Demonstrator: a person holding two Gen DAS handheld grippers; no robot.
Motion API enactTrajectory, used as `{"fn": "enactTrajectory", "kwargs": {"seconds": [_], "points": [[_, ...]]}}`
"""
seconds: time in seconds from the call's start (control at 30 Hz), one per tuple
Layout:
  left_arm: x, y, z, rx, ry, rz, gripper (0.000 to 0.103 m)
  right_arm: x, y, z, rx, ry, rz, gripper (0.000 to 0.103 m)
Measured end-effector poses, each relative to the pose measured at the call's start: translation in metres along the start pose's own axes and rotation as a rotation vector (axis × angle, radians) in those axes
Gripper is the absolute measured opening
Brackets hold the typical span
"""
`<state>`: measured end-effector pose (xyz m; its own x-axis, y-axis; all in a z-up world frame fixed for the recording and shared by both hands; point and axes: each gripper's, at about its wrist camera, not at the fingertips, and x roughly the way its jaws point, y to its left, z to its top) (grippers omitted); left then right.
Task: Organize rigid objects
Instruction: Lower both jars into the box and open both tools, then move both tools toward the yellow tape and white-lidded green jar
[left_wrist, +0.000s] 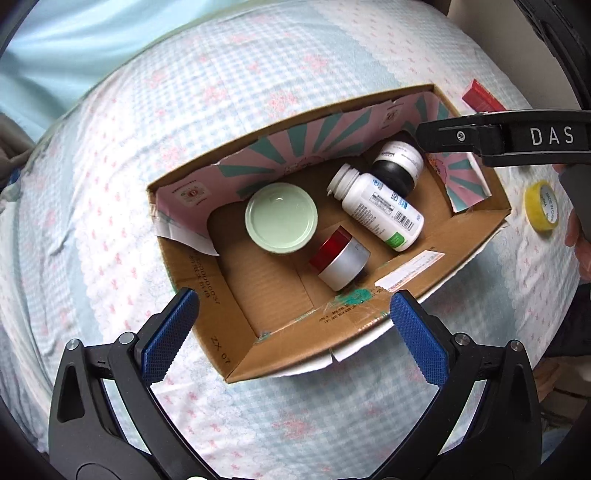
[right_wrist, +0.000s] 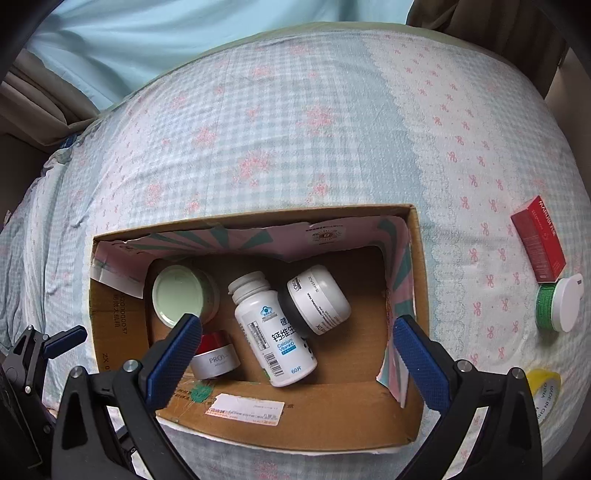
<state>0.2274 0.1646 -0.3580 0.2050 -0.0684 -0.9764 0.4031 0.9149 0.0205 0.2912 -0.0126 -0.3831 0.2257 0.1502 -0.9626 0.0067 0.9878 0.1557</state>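
- My left claw (left_wrist: 291, 334) hangs over the near edge of the cardboard box (left_wrist: 236, 332), its blue pads (left_wrist: 168, 336) spread wide apart with nothing between them and nothing touching them.
- My right claw (right_wrist: 297, 354) hovers above the same box (right_wrist: 314, 413), fingers just as far apart and empty; from the left camera I see it reaching in over the box's far right corner.
- Inside the box, a pale green round tin (left_wrist: 280, 218) sits upright toward the left end.
- Just beside the tin, a small silver jar with a red lid (left_wrist: 340, 258) lies tipped on its side.
- A white pill bottle (left_wrist: 376, 208) lies flat along the middle of the floor, its cap pointing to the far wall.
- A white jar with a black lid (left_wrist: 399, 166) lies on its side, touching the bottle's upper part.
- Outside the box, on the flowered blue bedsheet (right_wrist: 295, 129), lie a red carton (right_wrist: 539, 240) and, just beside it, a green jar with a white lid (right_wrist: 559, 308).
- A yellow tape roll (left_wrist: 541, 210) lies on the sheet near the box's right end.
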Motion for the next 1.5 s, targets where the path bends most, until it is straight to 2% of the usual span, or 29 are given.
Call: {"fn": "enactTrajectory", "kwargs": {"seconds": [0.27, 0.47, 0.7, 0.87, 1.03, 1.2, 1.37, 1.5], "points": [[-0.077, -0.010, -0.016, -0.030, -0.107, -0.026, 0.103, -0.081, -0.003, -0.030, 0.029, -0.060, -0.004, 0.103], [-0.114, -0.036, -0.022, -0.016, -0.179, -0.057, 0.103, -0.139, -0.019, -0.064, 0.049, -0.124, -0.059, 0.103], [-0.141, -0.082, -0.018, -0.011, -0.241, -0.126, 0.103, -0.195, -0.059, -0.114, 0.093, -0.189, -0.132, 0.103], [-0.152, -0.123, -0.005, 0.013, -0.274, -0.164, 0.103, -0.217, -0.106, -0.151, 0.168, -0.176, -0.189, 0.103], [-0.155, -0.173, 0.018, 0.044, -0.292, -0.175, 0.103, -0.225, -0.158, -0.181, 0.223, -0.162, -0.202, 0.103], [-0.139, -0.219, 0.045, 0.032, -0.273, -0.172, 0.103, -0.215, -0.208, -0.194, 0.208, -0.150, -0.172, 0.103], [-0.107, -0.270, 0.077, 0.070, -0.257, -0.174, 0.103, -0.191, -0.247, -0.204, 0.160, -0.139, -0.156, 0.103], [-0.062, -0.308, 0.100, 0.110, -0.236, -0.191, 0.103, -0.159, -0.271, -0.213, 0.137, -0.151, -0.101, 0.103]]}}
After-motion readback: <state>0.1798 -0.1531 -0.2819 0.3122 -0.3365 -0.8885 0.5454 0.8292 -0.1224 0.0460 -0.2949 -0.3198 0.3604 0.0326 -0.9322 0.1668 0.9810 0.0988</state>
